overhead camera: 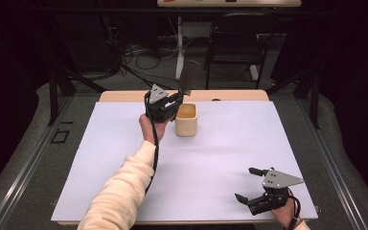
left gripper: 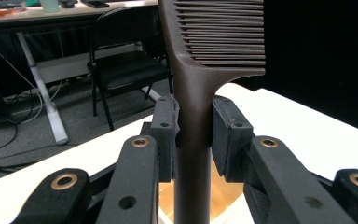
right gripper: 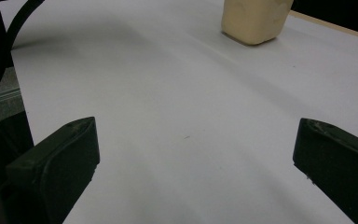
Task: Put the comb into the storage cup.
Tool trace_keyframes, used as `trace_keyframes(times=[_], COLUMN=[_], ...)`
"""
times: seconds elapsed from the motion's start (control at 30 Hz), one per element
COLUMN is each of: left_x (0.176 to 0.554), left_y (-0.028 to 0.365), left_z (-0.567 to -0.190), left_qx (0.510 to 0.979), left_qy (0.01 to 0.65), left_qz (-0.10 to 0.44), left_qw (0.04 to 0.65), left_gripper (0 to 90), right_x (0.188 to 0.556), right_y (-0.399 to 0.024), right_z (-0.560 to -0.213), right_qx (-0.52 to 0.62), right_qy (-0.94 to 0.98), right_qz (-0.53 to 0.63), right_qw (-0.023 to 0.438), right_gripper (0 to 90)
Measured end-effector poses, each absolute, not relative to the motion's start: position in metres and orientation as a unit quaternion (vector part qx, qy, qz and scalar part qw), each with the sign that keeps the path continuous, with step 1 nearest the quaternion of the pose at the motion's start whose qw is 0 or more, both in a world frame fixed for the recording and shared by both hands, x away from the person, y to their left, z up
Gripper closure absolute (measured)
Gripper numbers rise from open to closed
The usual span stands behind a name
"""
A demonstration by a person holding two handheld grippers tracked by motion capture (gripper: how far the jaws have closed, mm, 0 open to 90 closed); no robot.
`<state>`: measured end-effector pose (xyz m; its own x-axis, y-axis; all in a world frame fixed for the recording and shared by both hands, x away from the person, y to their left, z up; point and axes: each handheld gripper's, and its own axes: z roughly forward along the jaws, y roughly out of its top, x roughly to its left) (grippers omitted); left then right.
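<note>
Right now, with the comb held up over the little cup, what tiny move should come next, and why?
Probably lower the left claw a little, straight down. It is shut on the dark comb, which stands handle-down, and the left gripper view shows the tan cup open right beneath the handle. The right claw rests open, far from it.

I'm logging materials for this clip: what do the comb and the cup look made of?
Comb: probably hard moulded plastic, dark brown and matte; its teeth are fine, even and one piece with the handle. Cup: looks like plastic or possibly wood, pale tan, matte, with thick walls and rounded corners; the pictures leave it open.
</note>
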<state>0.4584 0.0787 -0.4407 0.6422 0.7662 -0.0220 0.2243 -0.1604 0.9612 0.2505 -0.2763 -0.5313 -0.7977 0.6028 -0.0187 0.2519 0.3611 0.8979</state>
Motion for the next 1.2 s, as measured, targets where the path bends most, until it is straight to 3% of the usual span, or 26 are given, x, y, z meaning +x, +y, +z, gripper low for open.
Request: trace_keyframes(times=[1.2], left_x=[0.469], left_y=[0.069], left_z=[-0.441], left_qx=[0.695], left_qy=[0.325], left_qz=[0.267], left_qw=[0.583], left_gripper=[72.4], right_x=[0.250], right_y=[-0.277], right_z=[-0.531], right_qx=[0.265], right_qy=[0.805], right_qz=[0.500], right_qw=[0.176], right_gripper=[0.0])
